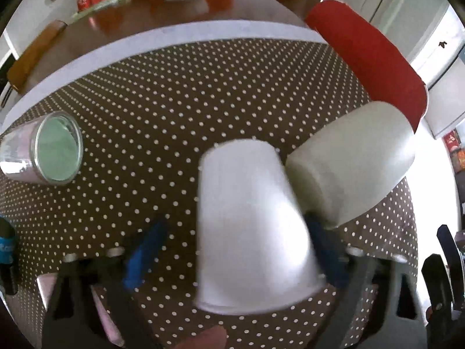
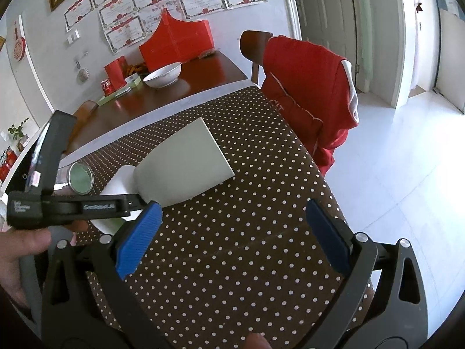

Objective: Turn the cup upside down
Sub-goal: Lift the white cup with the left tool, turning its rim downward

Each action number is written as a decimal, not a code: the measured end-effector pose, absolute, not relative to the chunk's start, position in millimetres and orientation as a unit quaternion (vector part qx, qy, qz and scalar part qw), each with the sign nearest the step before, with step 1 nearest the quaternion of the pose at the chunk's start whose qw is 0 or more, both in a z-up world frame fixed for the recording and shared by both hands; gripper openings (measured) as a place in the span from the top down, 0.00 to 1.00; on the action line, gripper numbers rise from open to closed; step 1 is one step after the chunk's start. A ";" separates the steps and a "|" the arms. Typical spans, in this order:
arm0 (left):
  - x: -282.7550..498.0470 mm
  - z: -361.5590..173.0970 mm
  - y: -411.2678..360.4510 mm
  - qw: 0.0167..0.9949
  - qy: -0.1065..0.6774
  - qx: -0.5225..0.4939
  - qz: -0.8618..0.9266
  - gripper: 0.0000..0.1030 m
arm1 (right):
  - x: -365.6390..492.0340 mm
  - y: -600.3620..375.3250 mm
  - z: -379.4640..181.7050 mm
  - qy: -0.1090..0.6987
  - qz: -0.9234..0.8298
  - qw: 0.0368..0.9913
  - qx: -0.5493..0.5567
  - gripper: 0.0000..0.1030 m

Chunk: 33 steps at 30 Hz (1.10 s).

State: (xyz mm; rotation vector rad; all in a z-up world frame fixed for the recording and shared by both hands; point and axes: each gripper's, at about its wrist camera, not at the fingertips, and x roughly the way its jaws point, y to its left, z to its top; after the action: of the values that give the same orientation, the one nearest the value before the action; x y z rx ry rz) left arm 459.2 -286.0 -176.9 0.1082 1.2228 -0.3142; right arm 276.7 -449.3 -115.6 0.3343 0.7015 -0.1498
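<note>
Polka-dot tablecloth (image 2: 232, 247) carries the white cup (image 1: 250, 229), lying between the left gripper (image 1: 232, 250) fingers, seemingly released; right gripper (image 2: 232, 232) spread, empty. Next: clamp, then rotate.

Certificate-covered wall (image 2: 162, 3), white tiled floor (image 2: 407, 180), red-draped chair (image 2: 308, 87).

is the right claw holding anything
No, the right claw is open, with only the polka-dot tablecloth visible between its blue pads.

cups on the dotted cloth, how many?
3. White cup between the left gripper fingers, wide end toward the camera. Pale cup beside it on the right. Silver cup on its side at the left edge. More may sit out of view.
</note>
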 end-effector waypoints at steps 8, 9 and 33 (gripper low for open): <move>444.8 -177.4 -282.3 0.807 0.565 0.059 -0.164 0.37 | 264.1 -443.4 -109.1 0.339 -0.079 0.923 0.166 0.06; 441.1 -174.4 -280.3 0.808 0.561 0.058 -0.167 0.37 | 262.4 -442.3 -107.7 0.338 -0.079 0.923 0.166 0.06; 257.8 -123.7 -132.7 0.842 0.486 0.083 -0.217 0.37 | 159.5 -333.7 -90.3 0.294 -0.074 0.939 0.164 0.06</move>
State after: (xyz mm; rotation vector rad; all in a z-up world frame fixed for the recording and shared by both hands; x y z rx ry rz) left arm 257.8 -132.7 -123.7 0.1743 1.0274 -0.4594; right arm 159.5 -333.7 -90.3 0.3342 0.6012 -0.1506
